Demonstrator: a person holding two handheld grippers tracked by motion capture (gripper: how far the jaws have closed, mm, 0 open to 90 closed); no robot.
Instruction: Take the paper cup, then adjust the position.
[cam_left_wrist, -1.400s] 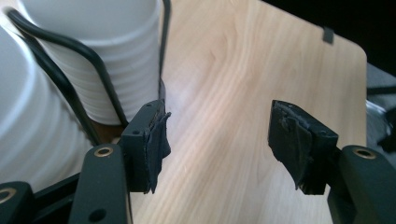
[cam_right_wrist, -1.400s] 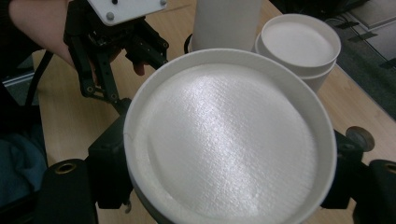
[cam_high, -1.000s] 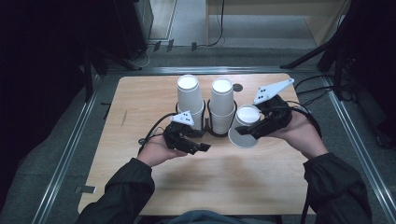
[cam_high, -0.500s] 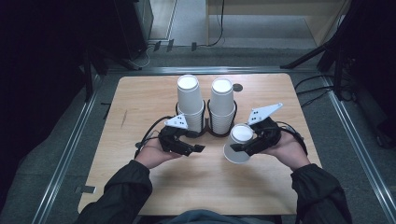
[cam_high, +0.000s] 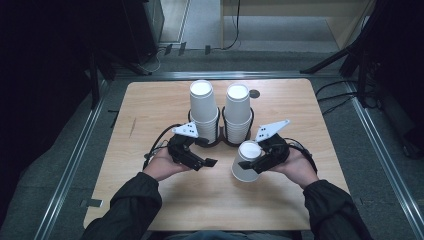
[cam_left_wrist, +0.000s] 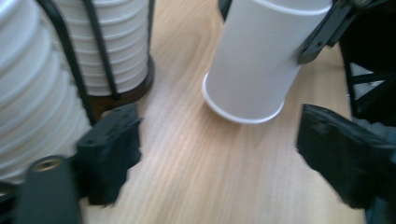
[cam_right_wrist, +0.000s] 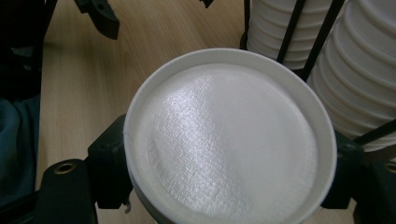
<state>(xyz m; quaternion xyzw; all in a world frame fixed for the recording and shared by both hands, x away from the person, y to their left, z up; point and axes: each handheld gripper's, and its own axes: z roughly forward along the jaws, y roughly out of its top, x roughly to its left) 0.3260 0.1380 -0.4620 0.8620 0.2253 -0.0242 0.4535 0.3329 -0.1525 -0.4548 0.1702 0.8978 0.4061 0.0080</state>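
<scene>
Right tongs (cam_high: 256, 164): gripping a single white paper cup (cam_high: 245, 162) across its upper wall, jaws pressing on either side near the closed base, as the right gripper view (cam_right_wrist: 231, 135) is showing.
Held cup: sitting upside down and tilting, closed base facing up, open rim (cam_left_wrist: 240, 114) lying at or just above the tabletop; contact cannot be told.
Left tongs (cam_high: 202, 161): standing open, jaws having just been spreading wider, nothing lying between them but bare wood; the left gripper view (cam_left_wrist: 215, 154) is showing the gap.
Cup position: lying at about 3 o'clock of the left tongs, near them but apart, and at 6 o'clock of the right-hand stack.
Cup stacks: two columns of nested white cups, left stack (cam_high: 203, 107) and right stack (cam_high: 237, 111), standing upside down in a black wire holder (cam_high: 220, 140) at 12 o'clock of both tongs.
Tabletop (cam_high: 150, 105): light wood, carrying the holder.
</scene>
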